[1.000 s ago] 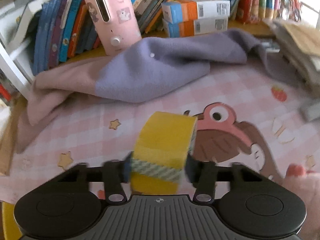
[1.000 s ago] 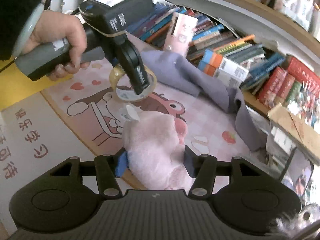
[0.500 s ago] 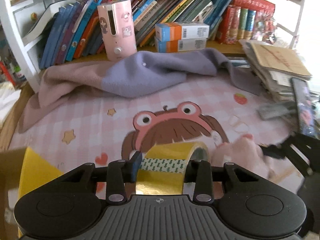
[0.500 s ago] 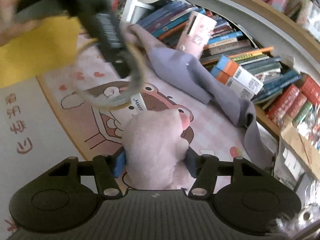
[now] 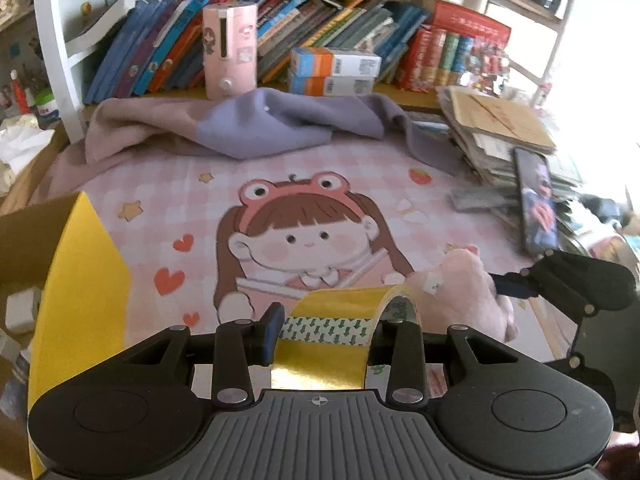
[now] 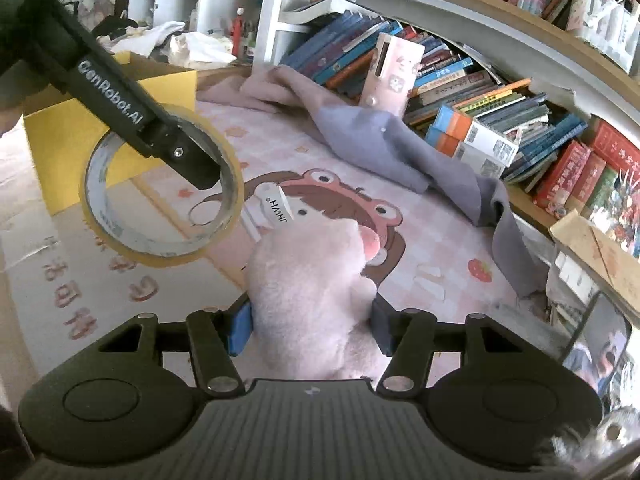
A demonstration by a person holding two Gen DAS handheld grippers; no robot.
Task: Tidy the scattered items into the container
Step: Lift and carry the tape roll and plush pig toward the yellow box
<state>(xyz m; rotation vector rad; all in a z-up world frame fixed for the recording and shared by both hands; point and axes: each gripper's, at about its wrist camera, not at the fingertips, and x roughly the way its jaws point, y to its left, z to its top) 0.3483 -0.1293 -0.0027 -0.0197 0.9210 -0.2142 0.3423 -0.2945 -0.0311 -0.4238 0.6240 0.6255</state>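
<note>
Both hands were mid-carry. The left gripper (image 5: 326, 330) held a roll of tape (image 5: 336, 328) clamped across its width, off the mat and beside the yellow box (image 5: 80, 280). The right gripper (image 6: 310, 326) squeezed a pink plush toy (image 6: 312, 280). Next, I judged, each of the 2 loads needed moving over the box's open top before release.

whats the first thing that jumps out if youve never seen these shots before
Two things held up over the cartoon-girl desk mat: the left gripper is shut on a yellow tape roll, and the right gripper is shut on a fluffy pink plush toy. At the left edge sits an open yellow cardboard box, and crowded bookshelves run along the back.
</note>
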